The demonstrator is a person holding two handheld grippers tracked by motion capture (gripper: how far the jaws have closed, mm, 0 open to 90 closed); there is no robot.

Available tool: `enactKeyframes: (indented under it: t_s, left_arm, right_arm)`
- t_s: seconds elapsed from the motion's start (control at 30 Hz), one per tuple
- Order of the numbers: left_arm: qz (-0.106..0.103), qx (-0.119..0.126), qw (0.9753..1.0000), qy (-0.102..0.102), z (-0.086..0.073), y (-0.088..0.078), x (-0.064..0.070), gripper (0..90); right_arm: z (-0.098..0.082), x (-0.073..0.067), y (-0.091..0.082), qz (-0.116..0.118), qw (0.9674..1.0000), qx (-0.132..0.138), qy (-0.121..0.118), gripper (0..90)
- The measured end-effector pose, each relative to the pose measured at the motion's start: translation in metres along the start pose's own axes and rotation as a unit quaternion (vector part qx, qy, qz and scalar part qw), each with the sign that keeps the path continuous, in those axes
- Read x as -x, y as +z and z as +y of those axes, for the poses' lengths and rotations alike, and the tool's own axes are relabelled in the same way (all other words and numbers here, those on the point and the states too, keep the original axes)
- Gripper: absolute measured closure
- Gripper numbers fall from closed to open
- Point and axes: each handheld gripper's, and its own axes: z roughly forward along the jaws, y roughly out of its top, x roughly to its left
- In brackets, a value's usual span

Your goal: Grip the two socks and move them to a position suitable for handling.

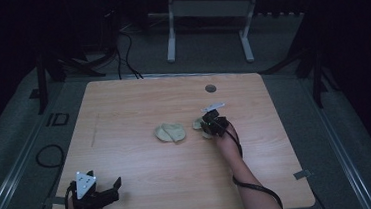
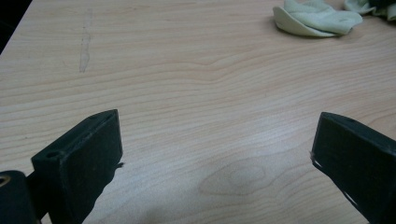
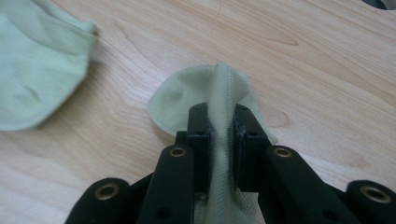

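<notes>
Right hand-held gripper (image 3: 223, 123) clamped on sock (image 3: 205, 91)

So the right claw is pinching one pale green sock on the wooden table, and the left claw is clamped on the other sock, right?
Not quite. The left claw is open over bare table, with the other sock lying apart from it, as the left gripper view shows. The right claw is indeed pinching a pale green sock.

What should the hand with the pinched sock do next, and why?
Probably lift a little. The right gripper is shut on a fold of the light green sock, which lies on the table apart from the other sock.
</notes>
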Motion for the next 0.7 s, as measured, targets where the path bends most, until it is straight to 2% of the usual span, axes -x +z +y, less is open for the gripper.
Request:
enactKeyframes:
  t_s: [0.1, 0.27, 0.37, 0.57, 0.7]
  left_arm:
    - [0.002, 0.001, 1.0000, -0.002, 0.000, 0.000, 0.000, 2.1]
    - [0.002, 0.002, 1.0000, -0.004, 0.000, 0.001, 0.000, 2.1]
    - [0.002, 0.004, 1.0000, -0.006, 0.001, 0.001, -0.001, 2.1]
    - [-0.003, 0.002, 1.0000, -0.007, 0.003, 0.004, 0.000, 2.1]
    - [-0.007, 0.007, 0.9999, 0.001, 0.004, 0.003, 0.002, 2.1]
  right_arm:
    - [0.002, 0.001, -0.006, 0.005, 1.0000, -0.002, 0.003, 79.6]
    - [0.010, 0.002, -0.029, 0.016, 0.9999, 0.001, 0.006, 79.6]
    - [0.013, 0.002, -0.039, 0.026, 0.9995, 0.003, 0.015, 79.6]
    - [0.017, -0.008, -0.063, 0.031, 0.9993, 0.019, 0.003, 79.5]
    - [0.016, -0.015, -0.080, 0.044, 0.9984, 0.035, -0.008, 79.5]
